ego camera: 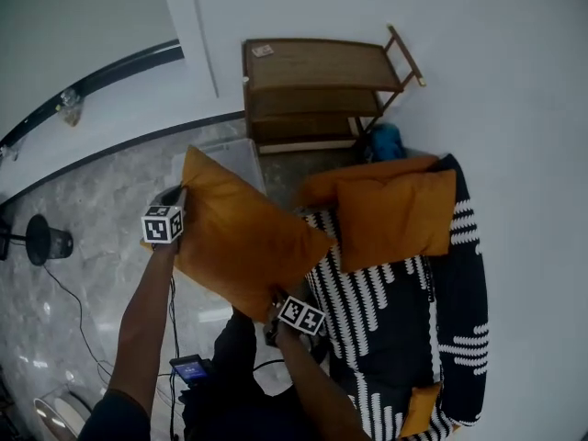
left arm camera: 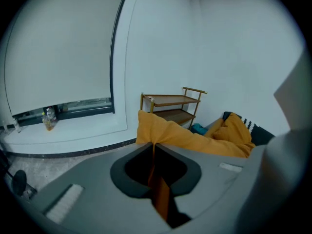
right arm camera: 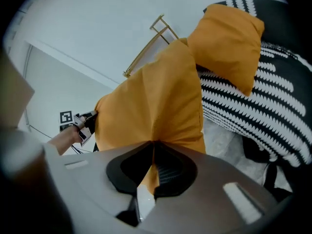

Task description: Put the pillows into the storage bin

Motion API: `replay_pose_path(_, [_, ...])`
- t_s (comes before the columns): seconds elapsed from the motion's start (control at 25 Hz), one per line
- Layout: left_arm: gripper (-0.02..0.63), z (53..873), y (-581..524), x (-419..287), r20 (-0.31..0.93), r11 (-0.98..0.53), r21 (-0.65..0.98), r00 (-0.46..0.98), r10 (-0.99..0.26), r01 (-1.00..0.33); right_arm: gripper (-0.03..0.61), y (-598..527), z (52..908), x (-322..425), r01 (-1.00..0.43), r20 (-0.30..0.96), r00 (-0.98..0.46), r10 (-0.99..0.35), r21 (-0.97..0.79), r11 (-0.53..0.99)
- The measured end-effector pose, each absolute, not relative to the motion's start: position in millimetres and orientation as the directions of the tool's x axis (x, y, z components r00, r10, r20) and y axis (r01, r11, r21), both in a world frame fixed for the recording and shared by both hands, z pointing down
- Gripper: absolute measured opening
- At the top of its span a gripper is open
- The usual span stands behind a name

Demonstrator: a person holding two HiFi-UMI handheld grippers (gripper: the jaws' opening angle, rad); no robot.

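- Left tool [ego camera: 176, 200]: jaws pressed together, pinching the upper left corner of the orange pillow [ego camera: 241, 246]. The corner offers thin fabric that narrow jaws can clamp.
- Orange pillow: hangs spread between both tools, clear of the floor. It is not yet inside the storage bin [ego camera: 241, 157], whose pale rim shows just behind the pillow's top edge.
- Right tool [ego camera: 276, 303]: jaws closed on the opposite, lower corner. The two-point hold probably keeps the bulky cushion taut and steerable over the bin opening.
- Second pillow [ego camera: 397, 219]: rests on the striped sofa [ego camera: 395, 329], well apart from the bin, not yet handled.
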State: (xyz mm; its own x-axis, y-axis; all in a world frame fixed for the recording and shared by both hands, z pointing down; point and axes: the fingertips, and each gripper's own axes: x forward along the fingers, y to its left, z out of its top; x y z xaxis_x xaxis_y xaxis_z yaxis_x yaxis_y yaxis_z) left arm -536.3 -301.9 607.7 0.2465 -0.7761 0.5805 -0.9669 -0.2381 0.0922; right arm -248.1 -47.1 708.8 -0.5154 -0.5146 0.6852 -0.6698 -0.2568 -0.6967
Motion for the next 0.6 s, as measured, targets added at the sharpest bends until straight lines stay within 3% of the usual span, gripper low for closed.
replay_pose_path(0.32, [0.011,647.6,-376.8,-560.7,0.663,-0.385,-0.059,0.252,-0.705,-0.921,0.018,-55.9,779.6,-371.6,-0.575,0.713,-0.599,-0.364,-0.7,-0.423])
replay_pose_path(0.6, [0.012,692.5,-419.3,-557.7,0.737,-0.502,-0.12,0.262,-0.623,-0.856,0.018,-67.0,819.2,-434.1,-0.515,0.702,-0.665,-0.256,-0.679,-0.523])
